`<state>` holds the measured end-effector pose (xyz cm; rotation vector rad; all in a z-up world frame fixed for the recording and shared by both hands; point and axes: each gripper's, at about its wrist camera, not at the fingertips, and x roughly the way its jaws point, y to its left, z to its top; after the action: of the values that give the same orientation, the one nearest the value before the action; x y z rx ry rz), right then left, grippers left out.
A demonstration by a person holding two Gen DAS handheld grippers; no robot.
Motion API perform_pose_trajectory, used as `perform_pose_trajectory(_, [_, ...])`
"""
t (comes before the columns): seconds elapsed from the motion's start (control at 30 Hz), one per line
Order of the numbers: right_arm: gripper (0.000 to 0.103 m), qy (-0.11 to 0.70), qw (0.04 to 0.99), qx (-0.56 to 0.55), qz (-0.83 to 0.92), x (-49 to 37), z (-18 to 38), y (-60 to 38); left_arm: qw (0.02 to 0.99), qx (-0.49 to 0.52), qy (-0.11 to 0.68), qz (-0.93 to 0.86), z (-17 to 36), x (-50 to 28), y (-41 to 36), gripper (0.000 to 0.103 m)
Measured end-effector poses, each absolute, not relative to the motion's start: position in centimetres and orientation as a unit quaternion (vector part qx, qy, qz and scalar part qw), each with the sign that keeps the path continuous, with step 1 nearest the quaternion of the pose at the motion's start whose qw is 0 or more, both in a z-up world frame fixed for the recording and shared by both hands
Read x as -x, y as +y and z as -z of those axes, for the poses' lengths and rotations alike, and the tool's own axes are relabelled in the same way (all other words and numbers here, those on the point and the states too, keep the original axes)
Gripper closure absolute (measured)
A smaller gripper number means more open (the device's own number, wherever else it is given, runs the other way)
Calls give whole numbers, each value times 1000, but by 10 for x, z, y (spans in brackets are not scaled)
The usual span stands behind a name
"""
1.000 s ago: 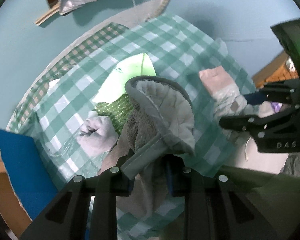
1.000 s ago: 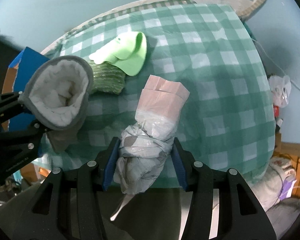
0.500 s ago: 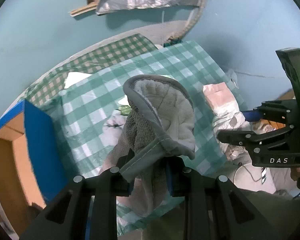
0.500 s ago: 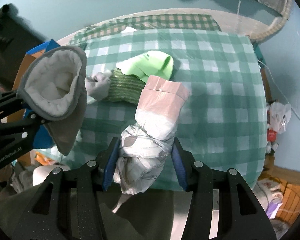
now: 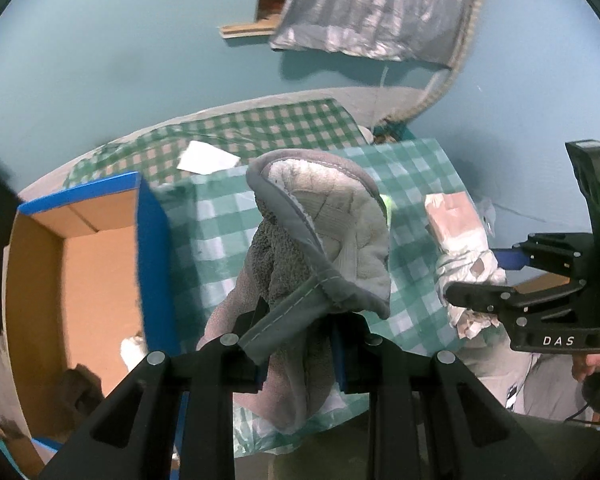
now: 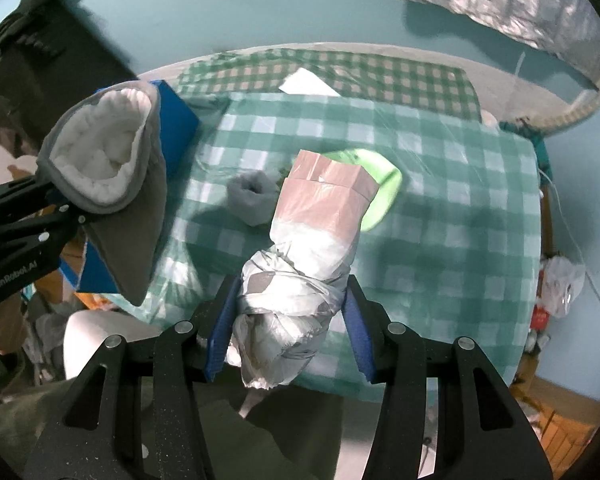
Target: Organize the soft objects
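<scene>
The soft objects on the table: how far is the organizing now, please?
Partly done. The cardboard box already seems to hold a few items, blurred at its bottom. In hand: the left gripper holds a gray slipper, and the right gripper holds a plastic-wrapped bundle, both lifted above the table. Left on the checked tablecloth: a gray sock and a green item.

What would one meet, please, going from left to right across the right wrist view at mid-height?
Grey fleece-lined slipper → grey sock → plastic-wrapped bundle → light green cap → bare checked tablecloth.
</scene>
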<state>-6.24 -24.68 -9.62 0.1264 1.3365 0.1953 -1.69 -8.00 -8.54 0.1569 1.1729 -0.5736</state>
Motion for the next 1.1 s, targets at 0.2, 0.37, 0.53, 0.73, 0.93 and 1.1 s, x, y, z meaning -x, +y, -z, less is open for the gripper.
perform_pose_trajectory(0.2, [52, 613, 780, -38, -121, 49, 87, -225, 804, -42, 544, 236, 78, 11, -54, 78])
perform_pose_trajectory(0.37, [52, 610, 779, -21, -147, 37, 81, -204, 813, -22, 543, 210, 72, 10, -33, 78])
perform_pose_trajectory(0.53, [52, 605, 775, -4, -180, 25, 77, -179, 821, 7, 539, 188, 66, 9, -9, 78])
perform_pose_trajectory(0.73, [52, 599, 771, 18, -214, 10, 73, -148, 828, 41, 534, 165, 59, 7, 18, 78])
perform_pose_trajectory(0.93, [52, 592, 765, 42, -249, -6, 70, -113, 831, 77, 532, 146, 55, 5, 43, 78])
perform_pose_trajectory(1.1, [52, 586, 760, 61, -275, -18, 67, -86, 830, 108, 531, 136, 52, 4, 59, 79])
